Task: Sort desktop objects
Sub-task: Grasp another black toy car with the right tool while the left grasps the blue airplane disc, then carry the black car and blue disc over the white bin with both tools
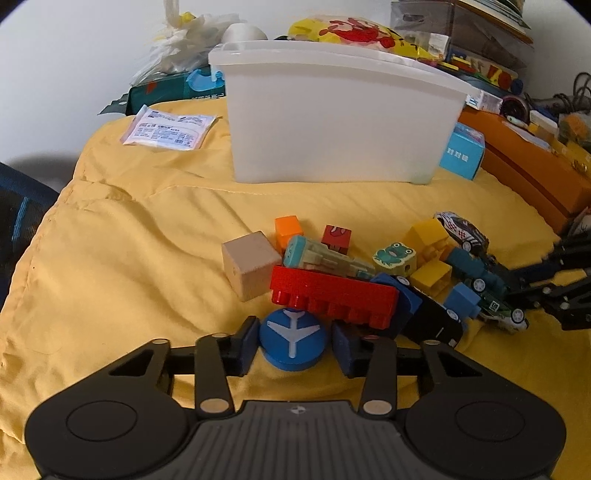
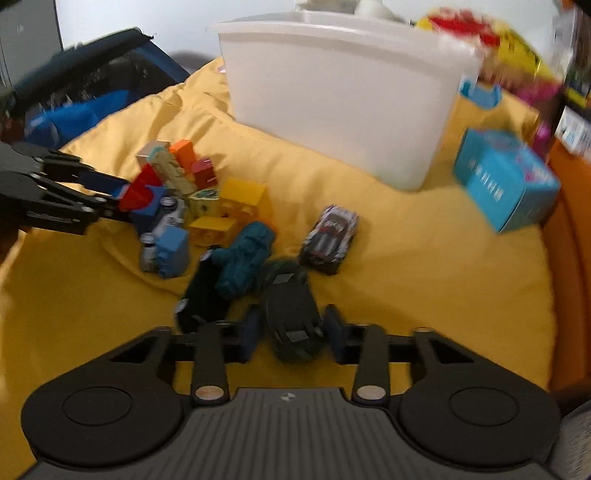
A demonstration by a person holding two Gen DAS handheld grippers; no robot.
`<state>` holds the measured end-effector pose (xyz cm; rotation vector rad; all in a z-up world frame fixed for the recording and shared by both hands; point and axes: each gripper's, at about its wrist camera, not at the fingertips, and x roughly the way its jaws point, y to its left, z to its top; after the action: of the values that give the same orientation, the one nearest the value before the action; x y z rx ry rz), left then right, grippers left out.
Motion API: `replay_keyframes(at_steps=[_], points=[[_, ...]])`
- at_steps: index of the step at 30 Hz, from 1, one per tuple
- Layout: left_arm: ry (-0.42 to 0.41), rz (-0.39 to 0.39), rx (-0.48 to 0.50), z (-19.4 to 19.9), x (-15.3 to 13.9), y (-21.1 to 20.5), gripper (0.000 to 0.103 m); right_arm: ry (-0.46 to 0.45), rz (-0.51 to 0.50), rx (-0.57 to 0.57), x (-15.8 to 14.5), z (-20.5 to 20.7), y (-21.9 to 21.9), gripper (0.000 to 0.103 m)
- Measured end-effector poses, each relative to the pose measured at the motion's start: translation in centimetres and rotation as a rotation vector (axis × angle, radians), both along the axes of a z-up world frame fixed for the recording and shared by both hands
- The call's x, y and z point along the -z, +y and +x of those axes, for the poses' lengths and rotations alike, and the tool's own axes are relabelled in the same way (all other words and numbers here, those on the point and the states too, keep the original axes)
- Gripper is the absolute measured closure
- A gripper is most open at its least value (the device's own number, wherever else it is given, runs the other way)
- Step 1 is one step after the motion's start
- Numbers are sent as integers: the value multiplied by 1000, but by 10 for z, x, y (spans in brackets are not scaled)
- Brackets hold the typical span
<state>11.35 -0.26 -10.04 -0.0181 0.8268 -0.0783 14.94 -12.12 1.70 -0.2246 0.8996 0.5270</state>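
Toy pile (image 1: 354, 273) on yellow quilt (image 1: 129, 229), in front of white plastic bin (image 1: 332, 110); blocks, cars, discs jumbled, most touching.

Left wrist view only: blue disc with white plane symbol (image 1: 293, 338) between pads of left gripper (image 1: 293, 341). Left pad touching disc edge, right pad just beside, small gap visible; contact on that side unclear. Long red studded brick (image 1: 332, 295) just behind disc, leaning on blue block (image 1: 404, 302). Also plain wooden cube (image 1: 248, 264), orange cube (image 1: 288, 229), pale green figure piece (image 1: 325, 260), frog tile (image 1: 394, 256), white sachet (image 1: 168, 127) left of bin on quilt, plastic bag (image 1: 192, 37) and yellow snack bag (image 1: 354, 31) behind bin.

Right wrist view only, blurred: dark green toy car (image 2: 291, 317) lengthwise between pads of right gripper (image 2: 293, 328), pads closed against its sides. Teal toy truck (image 2: 245, 258) and black car (image 2: 201, 295) just left of it, white and red race car (image 2: 330, 240) apart to the right. Left gripper seen from the side at pile's left edge.

Both views: yellow bricks (image 2: 236, 210), light blue block (image 2: 171, 249), blue carton (image 2: 506, 184) right of bin.

Surface: wrinkled quilted fabric, soft, uneven. Orange box (image 1: 532, 166) along right edge, topped with clutter. White wall (image 1: 55, 74) behind. Dark blue mesh object (image 2: 92, 70) off left edge of quilt.
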Motion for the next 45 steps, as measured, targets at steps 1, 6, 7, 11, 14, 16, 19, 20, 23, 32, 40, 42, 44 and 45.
replay_keyframes(at_steps=[1, 6, 7, 11, 14, 16, 19, 20, 23, 32, 40, 42, 44, 45], points=[[-1, -6, 1, -1, -1, 1, 61, 17, 24, 16, -1, -2, -2, 70], [-15, 2, 13, -8, -4, 3, 61, 48, 148, 122, -5, -17, -21, 70], [-23, 3, 16, -11, -6, 3, 61, 45, 166, 140, -7, -20, -24, 70], [-55, -5, 6, -19, -22, 6, 61, 12, 211, 188, -18, -35, -30, 70], [-81, -33, -18, -23, -38, 7, 61, -39, 228, 204, -31, -41, -28, 70], [-95, -52, -24, -22, -49, 7, 61, -73, 230, 209, -39, -40, -24, 70], [-120, -63, -23, -18, -66, 3, 61, -119, 236, 217, -52, -37, -17, 70], [-130, -68, -22, -16, -73, 2, 61, -134, 236, 224, -57, -34, -15, 70], [-164, -71, -20, -8, -94, 0, 61, -172, 246, 239, -72, -25, -11, 70], [-210, -81, -35, 37, -149, 6, 61, -238, 303, 319, -126, 18, -11, 70], [-241, -57, -9, 77, -184, 5, 61, -284, 296, 312, -167, 56, -5, 70], [-238, -63, -11, 86, -188, 6, 61, -287, 284, 303, -173, 65, -1, 70], [-240, -62, -14, 95, -192, 7, 61, -291, 273, 300, -177, 73, 1, 70], [-239, -58, -19, 100, -193, 7, 61, -291, 269, 301, -179, 77, 2, 70]])
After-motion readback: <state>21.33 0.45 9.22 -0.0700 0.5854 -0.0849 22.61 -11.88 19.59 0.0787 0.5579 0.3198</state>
